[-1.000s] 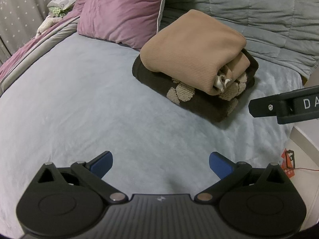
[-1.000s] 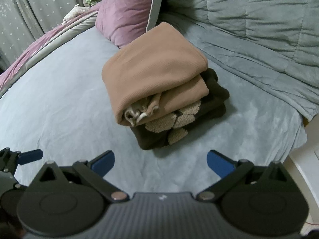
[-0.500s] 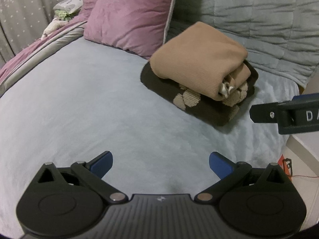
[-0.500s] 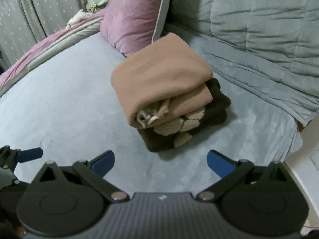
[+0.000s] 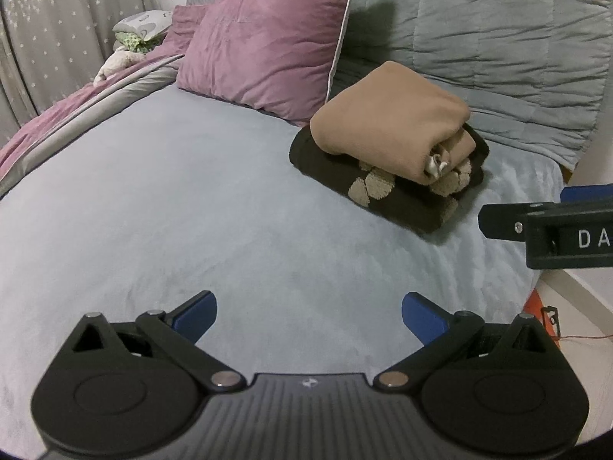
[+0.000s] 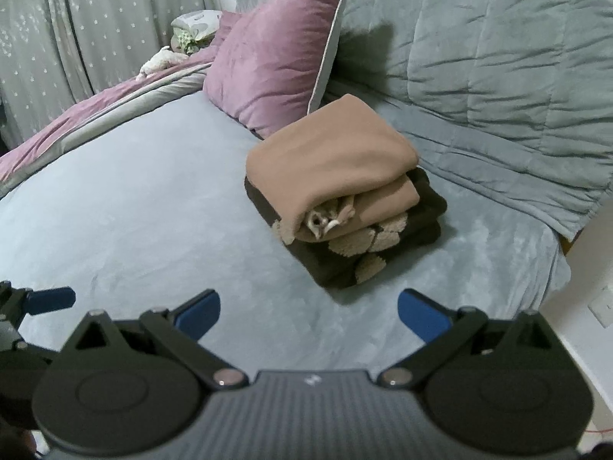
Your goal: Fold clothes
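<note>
A folded tan garment point(image 5: 387, 126) point(image 6: 329, 165) lies on top of a folded dark brown garment with beige patches point(image 5: 383, 188) point(image 6: 367, 257), stacked on the light blue bed. My left gripper point(image 5: 308, 316) is open over bare bedding, well short of the stack and to its left. My right gripper point(image 6: 308, 312) is open too, nothing between its blue pads, with the stack a short way ahead. The right gripper's side shows in the left wrist view at the right edge point(image 5: 548, 226). One left fingertip point(image 6: 49, 299) shows in the right wrist view at the left edge.
A purple pillow point(image 5: 268, 42) point(image 6: 276, 50) leans behind the stack against a grey quilted cover point(image 5: 498, 46) point(image 6: 498, 57). Purple and grey bedding point(image 5: 69, 115) runs along the far left, with small items and a dotted curtain point(image 6: 76, 30) behind. The bed's right edge point(image 6: 563, 264) drops off.
Both grippers have pulled back from the stack, which looks smaller and farther now. More of the pillow and quilt has come into view. Both stay open.
</note>
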Action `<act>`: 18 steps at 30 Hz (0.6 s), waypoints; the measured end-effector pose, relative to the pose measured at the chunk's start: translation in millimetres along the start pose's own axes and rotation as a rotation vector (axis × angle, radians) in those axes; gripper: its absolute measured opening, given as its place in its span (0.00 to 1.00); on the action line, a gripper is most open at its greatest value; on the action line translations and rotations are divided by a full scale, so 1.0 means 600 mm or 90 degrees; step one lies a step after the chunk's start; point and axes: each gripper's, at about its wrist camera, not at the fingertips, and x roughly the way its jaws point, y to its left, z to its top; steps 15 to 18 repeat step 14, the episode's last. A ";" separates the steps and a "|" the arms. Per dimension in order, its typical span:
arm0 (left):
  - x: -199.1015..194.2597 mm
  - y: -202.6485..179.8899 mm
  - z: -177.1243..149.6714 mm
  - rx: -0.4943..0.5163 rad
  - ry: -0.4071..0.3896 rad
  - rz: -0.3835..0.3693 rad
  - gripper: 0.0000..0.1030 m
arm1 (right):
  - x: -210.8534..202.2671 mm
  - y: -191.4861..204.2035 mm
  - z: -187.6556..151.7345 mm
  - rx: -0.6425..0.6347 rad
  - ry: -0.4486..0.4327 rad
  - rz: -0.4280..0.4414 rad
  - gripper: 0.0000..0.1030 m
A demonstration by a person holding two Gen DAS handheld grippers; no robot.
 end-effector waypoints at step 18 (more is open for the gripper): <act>-0.013 0.038 -0.033 -0.034 0.003 -0.011 1.00 | -0.005 0.047 -0.020 -0.024 -0.003 0.014 1.00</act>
